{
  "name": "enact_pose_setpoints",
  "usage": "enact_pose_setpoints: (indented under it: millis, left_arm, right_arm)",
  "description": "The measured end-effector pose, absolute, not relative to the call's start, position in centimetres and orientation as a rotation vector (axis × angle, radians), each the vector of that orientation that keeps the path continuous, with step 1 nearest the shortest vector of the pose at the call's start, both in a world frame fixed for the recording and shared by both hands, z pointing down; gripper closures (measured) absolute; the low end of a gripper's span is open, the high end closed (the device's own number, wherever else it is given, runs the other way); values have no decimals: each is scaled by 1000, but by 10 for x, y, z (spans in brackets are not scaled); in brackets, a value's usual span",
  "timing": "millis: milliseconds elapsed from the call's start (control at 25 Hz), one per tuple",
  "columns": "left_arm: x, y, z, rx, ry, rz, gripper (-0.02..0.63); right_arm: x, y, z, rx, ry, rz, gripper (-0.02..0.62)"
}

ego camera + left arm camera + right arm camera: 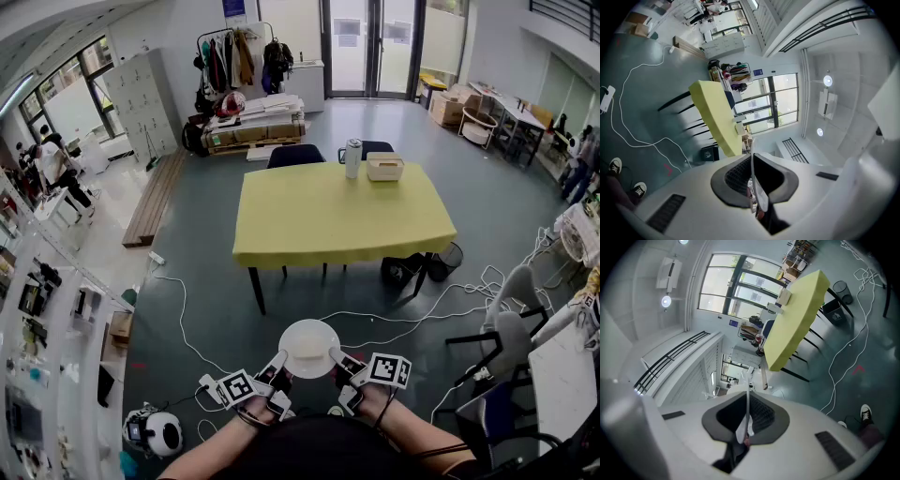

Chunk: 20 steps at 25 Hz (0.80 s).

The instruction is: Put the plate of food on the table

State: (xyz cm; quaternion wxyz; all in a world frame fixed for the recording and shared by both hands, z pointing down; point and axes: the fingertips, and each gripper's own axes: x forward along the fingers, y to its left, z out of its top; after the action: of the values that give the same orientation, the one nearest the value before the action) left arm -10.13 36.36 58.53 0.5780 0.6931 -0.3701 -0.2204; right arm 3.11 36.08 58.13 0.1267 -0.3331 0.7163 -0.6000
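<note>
I grip the white plate point(309, 349) by opposite rims, left gripper point(277, 364) and right gripper point(338, 360) both pinched on it, well short of the yellow table point(319, 220). My aim: carry it level and set it on bare cloth, clear of the flask point(352, 157) and box point(384, 167).

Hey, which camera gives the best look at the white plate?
The head view. There the plate shows whole from above, held at its sides by the left gripper and the right gripper. Each gripper view shows only a thin edge of its rim clamped between the jaws.
</note>
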Motion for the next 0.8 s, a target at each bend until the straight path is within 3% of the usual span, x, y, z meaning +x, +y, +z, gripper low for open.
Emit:
enact_pose_setpoints:
  millis: [800]
  left_arm:
    - [-88,371,590,1599,-850,-556,584]
  right_arm:
    - [42,365,586,-961,2115,-1739,571]
